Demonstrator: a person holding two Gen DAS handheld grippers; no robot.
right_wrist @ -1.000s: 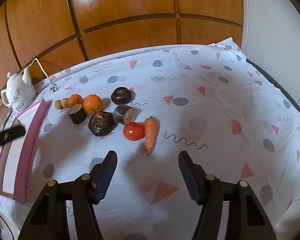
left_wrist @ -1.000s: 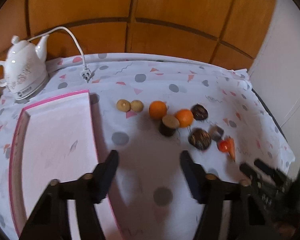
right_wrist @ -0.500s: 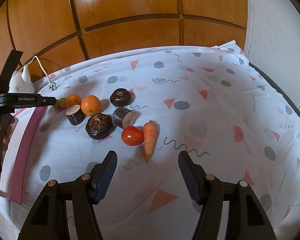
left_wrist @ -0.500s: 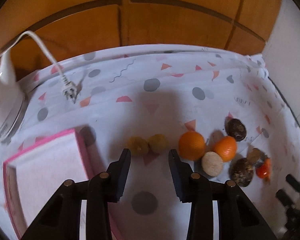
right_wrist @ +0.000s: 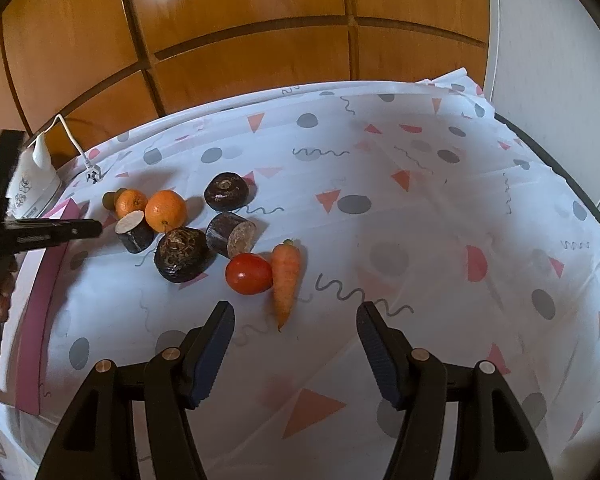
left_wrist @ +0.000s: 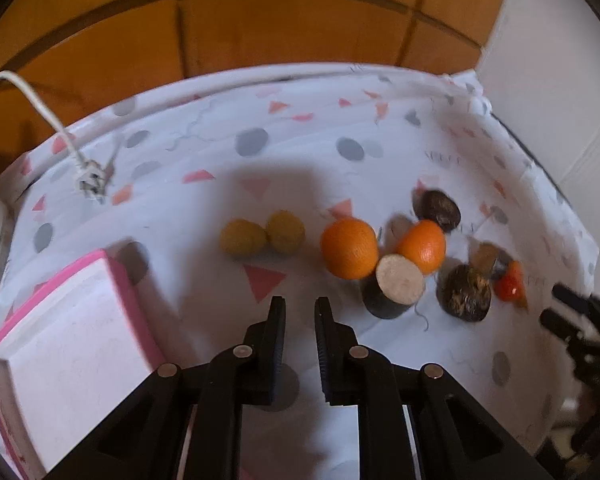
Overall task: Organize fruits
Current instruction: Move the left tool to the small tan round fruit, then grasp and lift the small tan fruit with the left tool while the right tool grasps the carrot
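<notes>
Left wrist view: left gripper (left_wrist: 300, 306) jaws closed, empty, near two small yellow-brown round fruits (left_wrist: 262, 233); right gripper (right_wrist: 296, 322) half-open, empty, above orange carrot (right_wrist: 285, 276), seen whole only there.

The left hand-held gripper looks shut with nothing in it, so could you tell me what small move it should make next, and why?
Probably reopen: the left hand-held gripper is shut on nothing, short of the two small yellow fruits, and it must open to take one for the pink tray.
</notes>
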